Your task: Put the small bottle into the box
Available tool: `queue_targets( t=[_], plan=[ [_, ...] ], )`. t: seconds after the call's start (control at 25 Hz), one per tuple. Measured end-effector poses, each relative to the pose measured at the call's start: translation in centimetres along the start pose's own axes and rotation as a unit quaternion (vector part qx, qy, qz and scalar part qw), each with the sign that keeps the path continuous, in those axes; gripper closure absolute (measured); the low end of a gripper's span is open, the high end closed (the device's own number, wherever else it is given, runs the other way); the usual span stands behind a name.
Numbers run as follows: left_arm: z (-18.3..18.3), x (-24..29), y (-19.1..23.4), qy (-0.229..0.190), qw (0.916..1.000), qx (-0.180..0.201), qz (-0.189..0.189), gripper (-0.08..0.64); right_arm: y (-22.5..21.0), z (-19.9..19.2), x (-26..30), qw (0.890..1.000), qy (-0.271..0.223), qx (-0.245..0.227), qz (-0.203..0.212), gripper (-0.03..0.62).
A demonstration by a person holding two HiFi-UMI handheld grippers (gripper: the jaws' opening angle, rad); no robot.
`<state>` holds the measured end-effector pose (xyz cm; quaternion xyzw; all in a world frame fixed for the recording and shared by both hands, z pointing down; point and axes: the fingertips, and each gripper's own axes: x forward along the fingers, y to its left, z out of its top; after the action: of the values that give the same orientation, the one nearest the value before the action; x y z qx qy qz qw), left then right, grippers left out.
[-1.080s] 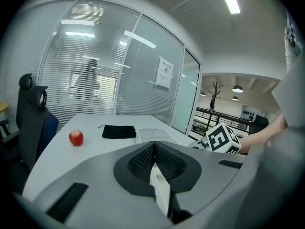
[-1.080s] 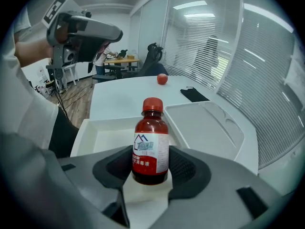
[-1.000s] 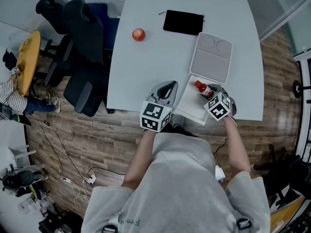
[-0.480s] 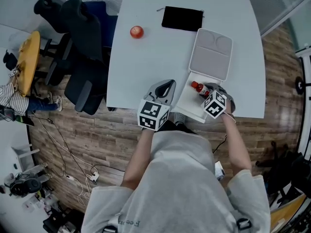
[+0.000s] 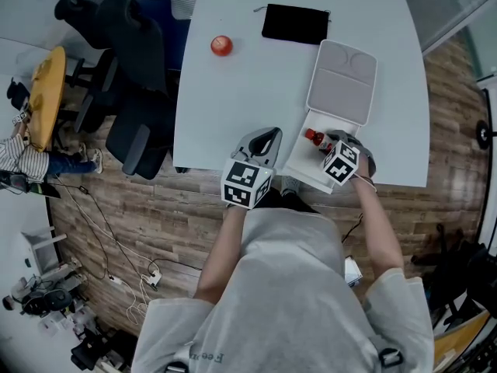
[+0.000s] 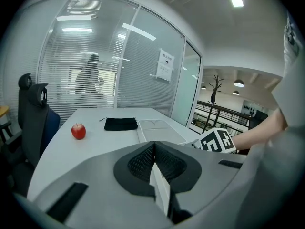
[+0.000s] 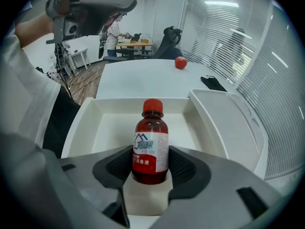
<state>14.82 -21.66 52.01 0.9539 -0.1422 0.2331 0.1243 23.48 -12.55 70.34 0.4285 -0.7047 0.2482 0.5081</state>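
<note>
A small bottle [image 7: 150, 144] of dark red liquid with a red cap and white label stands upright between my right gripper's jaws. My right gripper [image 7: 150, 168] is shut on its lower half. It holds the bottle [image 5: 314, 138] within the open tray of the white box [image 7: 107, 128], near the tray's front end; I cannot tell whether the bottle's base touches the floor. The box's lid [image 5: 342, 84] lies flipped open beyond the tray [image 5: 304, 164]. My left gripper [image 5: 264, 141] hovers at the table's near edge, left of the box, shut with nothing in it [image 6: 153, 162].
A red apple [image 5: 221, 46] lies on the white table [image 5: 233, 107] at far left, and a black pouch [image 5: 295, 23] at the far side. Dark office chairs [image 5: 132, 68] stand left of the table. The box sits at the table's near right edge.
My right gripper has shifted a little to the left and nearer within the box's tray, still holding the bottle. The left gripper has stayed put.
</note>
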Motion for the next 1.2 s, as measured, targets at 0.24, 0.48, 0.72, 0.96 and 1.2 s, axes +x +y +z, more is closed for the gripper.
queue_targets(
  t=[0.24,0.48,0.72,0.96,1.2],
  plan=[
    [0.2,-0.8,1.1,-0.005,0.9999,0.001,0.009,0.532,0.0,0.3,0.7,1.000,0.018,-0.006,0.007,0.364],
    [0.2,-1.7,1.8,-0.011,0.9998,-0.002,0.018,0.532,0.0,0.4,0.9,1.000,0.027,-0.011,0.011,0.364],
    [-0.4,-2.3,2.8,-0.013,0.9995,-0.014,0.024,0.532,-0.2,0.8,1.2,0.999,0.037,-0.003,0.015,0.364],
    [-0.4,-2.2,2.8,-0.015,0.9996,-0.009,0.021,0.532,0.0,0.6,1.5,0.999,0.045,-0.008,0.019,0.364],
    [-0.6,-2.5,2.9,-0.013,0.9997,-0.008,0.020,0.532,0.0,0.7,1.4,0.999,0.044,-0.012,0.013,0.360]
  ],
)
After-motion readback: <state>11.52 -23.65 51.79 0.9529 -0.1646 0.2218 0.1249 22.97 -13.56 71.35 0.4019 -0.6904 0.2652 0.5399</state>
